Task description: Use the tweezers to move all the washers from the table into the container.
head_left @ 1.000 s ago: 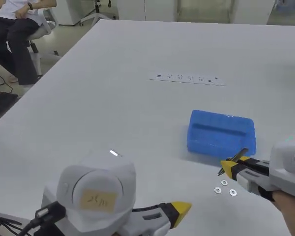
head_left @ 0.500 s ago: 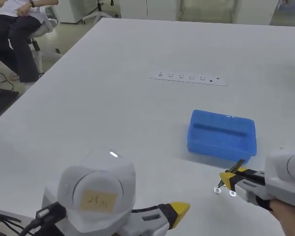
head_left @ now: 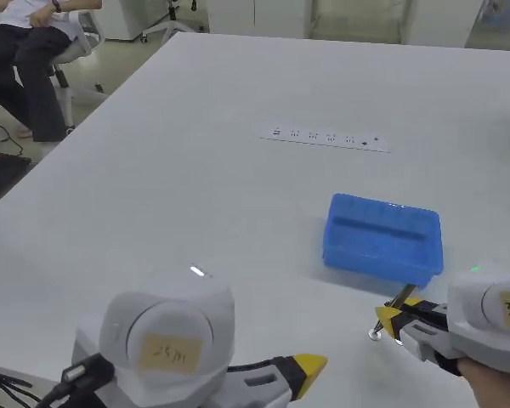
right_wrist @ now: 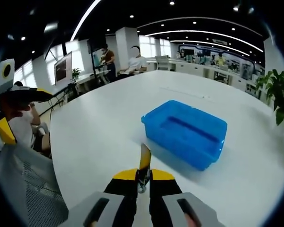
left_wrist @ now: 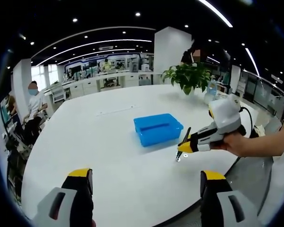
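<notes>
The blue container [head_left: 382, 240] stands on the white table [head_left: 195, 187]. Just in front of it my right gripper [head_left: 389, 316] is shut on the thin tweezers [head_left: 401, 297], which stick up between its yellow jaws. The tweezers' lower tip touches or hovers just over a small steel washer [head_left: 375, 334]. In the left gripper view, two washers [left_wrist: 180, 158] lie under the tweezers [left_wrist: 185, 140]. In the right gripper view the tweezers [right_wrist: 145, 157] rise in front of the container [right_wrist: 187, 130]. My left gripper [left_wrist: 146, 178] is open and holds nothing, low at the near table edge.
A flat white power strip [head_left: 325, 137] lies beyond the container. A seated person [head_left: 25, 51] and chairs are off the table's far left corner. A potted plant [left_wrist: 191, 75] stands at the far end. The table's near edge runs just under both grippers.
My right gripper has drawn back toward me and down with the tweezers, bringing their tip to the washers; two of the washers are now hidden by it. The left gripper has stayed put.
</notes>
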Demonstrator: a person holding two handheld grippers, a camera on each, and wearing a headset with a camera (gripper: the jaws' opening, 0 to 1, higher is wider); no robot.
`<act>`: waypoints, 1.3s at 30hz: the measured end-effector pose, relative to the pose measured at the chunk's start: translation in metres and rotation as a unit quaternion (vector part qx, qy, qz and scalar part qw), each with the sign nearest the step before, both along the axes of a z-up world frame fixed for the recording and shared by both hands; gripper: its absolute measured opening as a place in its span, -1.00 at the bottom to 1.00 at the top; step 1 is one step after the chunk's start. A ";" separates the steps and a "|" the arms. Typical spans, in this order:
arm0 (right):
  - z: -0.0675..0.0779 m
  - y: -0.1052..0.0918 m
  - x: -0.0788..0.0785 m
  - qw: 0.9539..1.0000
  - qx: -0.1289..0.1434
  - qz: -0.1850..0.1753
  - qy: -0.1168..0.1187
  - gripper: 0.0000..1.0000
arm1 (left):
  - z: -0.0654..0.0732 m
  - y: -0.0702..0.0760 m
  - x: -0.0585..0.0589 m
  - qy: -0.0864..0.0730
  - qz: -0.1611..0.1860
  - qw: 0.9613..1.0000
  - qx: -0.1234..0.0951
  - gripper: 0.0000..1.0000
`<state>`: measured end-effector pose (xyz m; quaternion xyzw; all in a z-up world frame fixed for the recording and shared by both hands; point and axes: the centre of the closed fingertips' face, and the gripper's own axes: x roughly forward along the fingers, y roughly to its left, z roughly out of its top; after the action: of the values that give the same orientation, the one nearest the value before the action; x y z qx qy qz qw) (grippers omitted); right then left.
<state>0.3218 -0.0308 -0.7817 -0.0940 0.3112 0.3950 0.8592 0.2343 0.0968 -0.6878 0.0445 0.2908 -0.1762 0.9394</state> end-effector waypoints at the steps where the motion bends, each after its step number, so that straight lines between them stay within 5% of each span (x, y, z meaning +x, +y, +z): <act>1: 0.000 0.000 0.000 1.000 -0.001 0.000 -0.003 -0.92 | 0.000 0.000 0.000 0.000 0.000 1.000 0.000 0.94; 9: 0.002 0.001 -0.001 1.000 -0.008 -0.002 0.006 -0.93 | -0.001 -0.003 -0.001 0.000 -0.006 1.000 0.003 0.94; 14: 0.019 0.001 0.004 1.000 0.021 -0.013 0.013 -0.93 | -0.002 0.000 -0.002 0.002 -0.004 1.000 0.004 0.93; 26: 0.078 0.004 0.044 0.998 0.040 -0.007 -0.055 -0.93 | -0.005 -0.002 -0.001 0.007 -0.004 1.000 0.003 0.93; 33: 0.083 0.009 0.066 0.997 0.040 -0.012 -0.070 -0.93 | 0.001 0.000 0.002 -0.003 0.004 1.000 -0.012 0.96; 39: 0.069 0.010 0.086 0.997 0.028 -0.008 -0.069 -0.92 | 0.000 0.005 0.002 0.001 0.009 1.000 -0.008 0.96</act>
<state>0.4076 -0.0206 -0.7130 -0.0949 0.2406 0.3896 0.8840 0.2364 0.1013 -0.6879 0.0340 0.2903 -0.1699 0.9411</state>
